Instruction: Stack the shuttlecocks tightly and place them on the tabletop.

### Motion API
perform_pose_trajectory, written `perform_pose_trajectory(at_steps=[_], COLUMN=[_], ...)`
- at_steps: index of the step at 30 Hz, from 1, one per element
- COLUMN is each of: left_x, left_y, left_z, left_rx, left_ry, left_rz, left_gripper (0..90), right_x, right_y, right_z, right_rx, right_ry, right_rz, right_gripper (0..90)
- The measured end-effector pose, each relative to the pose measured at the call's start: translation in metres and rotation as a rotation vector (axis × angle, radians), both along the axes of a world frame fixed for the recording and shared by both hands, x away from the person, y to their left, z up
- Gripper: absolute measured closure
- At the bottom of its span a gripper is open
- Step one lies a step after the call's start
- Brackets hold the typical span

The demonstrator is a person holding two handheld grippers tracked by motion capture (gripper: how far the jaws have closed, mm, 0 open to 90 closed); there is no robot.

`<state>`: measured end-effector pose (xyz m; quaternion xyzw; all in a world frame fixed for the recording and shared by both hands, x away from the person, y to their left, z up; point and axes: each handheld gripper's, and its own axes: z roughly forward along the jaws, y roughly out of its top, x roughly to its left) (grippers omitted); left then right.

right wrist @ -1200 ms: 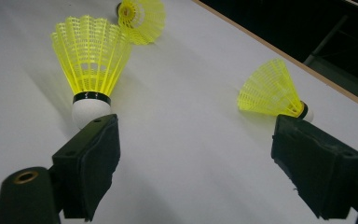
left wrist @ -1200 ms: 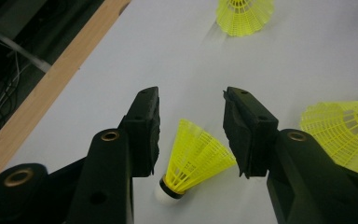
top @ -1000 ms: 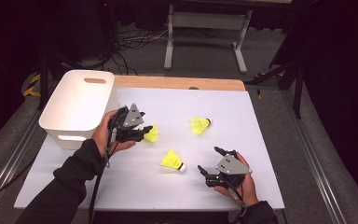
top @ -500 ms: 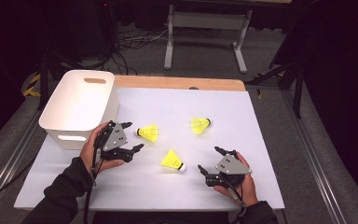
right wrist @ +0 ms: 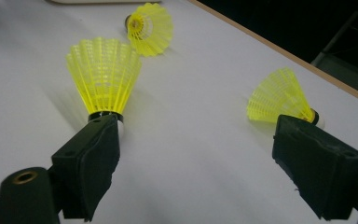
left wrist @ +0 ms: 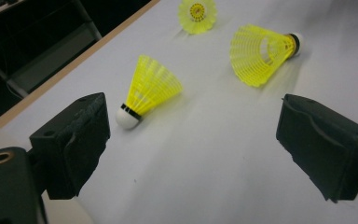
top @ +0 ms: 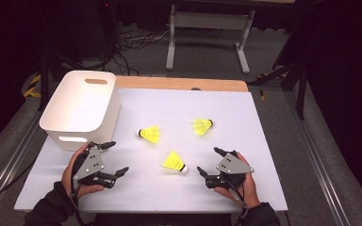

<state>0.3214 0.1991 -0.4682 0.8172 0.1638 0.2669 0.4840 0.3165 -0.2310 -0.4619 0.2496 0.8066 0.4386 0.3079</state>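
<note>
- From above, my left gripper sits just beside the white bin, my right gripper near the surface's front edge.
- My left fingers have just been opening; they stand wide, holding nothing.
- The left gripper view shows the nearest shuttlecock's white cork facing me.
- My right fingers are spread and empty; close up, one finger overlaps the middle shuttlecock's cork.

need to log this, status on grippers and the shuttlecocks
Left gripper open, jaws just opened, nothing between. Right gripper open, empty. Three shuttlecocks lie loose on the table; bin beside them, nothing blocking.
</note>
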Motion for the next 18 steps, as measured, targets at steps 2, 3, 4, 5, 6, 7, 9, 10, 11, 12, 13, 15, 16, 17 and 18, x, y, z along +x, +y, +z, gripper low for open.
perform_pose_trajectory(at_steps=[2, 3, 4, 5, 6, 7, 9, 10, 11, 12, 13, 15, 16, 17, 18], left_x=[-0.002, -0.004, -0.006, -0.007, -0.009, -0.010, -0.013, -0.014, -0.016, -0.018, -0.019, -0.022, -0.023, -0.024, -0.025], left_y=[0.008, 0.013, 0.017, 0.020, 0.025, 0.027, 0.033, 0.035, 0.038, 0.041, 0.044, 0.050, 0.053, 0.055, 0.057], left_z=[-0.005, -0.008, -0.010, -0.012, -0.014, -0.016, -0.019, -0.019, -0.020, -0.020, -0.020, -0.019, -0.018, -0.018, -0.018], left_rx=[-0.011, -0.014, -0.016, -0.020, -0.026, -0.030, -0.032, -0.032, -0.033, -0.038, -0.039, -0.053, -0.069, -0.083, -0.089], left_ry=[0.016, 0.024, 0.031, 0.034, 0.046, 0.057, 0.062, 0.063, 0.065, 0.065, 0.071, 0.066, 0.067, 0.069, 0.071], left_rz=[0.019, 0.028, 0.036, 0.041, 0.043, 0.048, 0.067, 0.072, 0.079, 0.089, 0.094, 0.108, 0.112, 0.118, 0.119], left_gripper=[10.1, 10.0, 9.8, 9.8, 9.7, 9.6, 9.4, 9.3, 9.2, 9.2, 9.2, 8.4, 8.3, 8.3, 8.3], right_x=[0.001, 0.002, 0.003, 0.005, 0.007, 0.008, 0.011, 0.012, 0.013, 0.015, 0.017, 0.021, 0.024, 0.027, 0.030], right_y=[0.003, 0.006, 0.009, 0.013, 0.016, 0.020, 0.029, 0.032, 0.035, 0.040, 0.046, 0.055, 0.062, 0.067, 0.073], right_z=[0.002, 0.003, 0.003, 0.004, 0.005, 0.006, 0.008, 0.009, 0.009, 0.010, 0.011, 0.013, 0.013, 0.013, 0.012], right_rx=[0.010, 0.007, -0.008, -0.023, -0.025, -0.027, -0.045, -0.050, -0.053, -0.060, -0.069, -0.081, -0.090, -0.099, -0.110], right_ry=[0.042, 0.058, 0.072, 0.103, 0.115, 0.127, 0.160, 0.162, 0.170, 0.187, 0.196, 0.210, 0.230, 0.237, 0.243], right_rz=[0.028, 0.041, 0.048, 0.064, 0.070, 0.080, 0.106, 0.111, 0.121, 0.140, 0.148, 0.172, 0.187, 0.194, 0.199], right_gripper=[16.6, 17.2, 17.1, 16.7, 16.6, 16.5, 14.8, 14.8, 14.4, 13.3, 13.2, 11.3, 10.3, 10.2, 9.8])
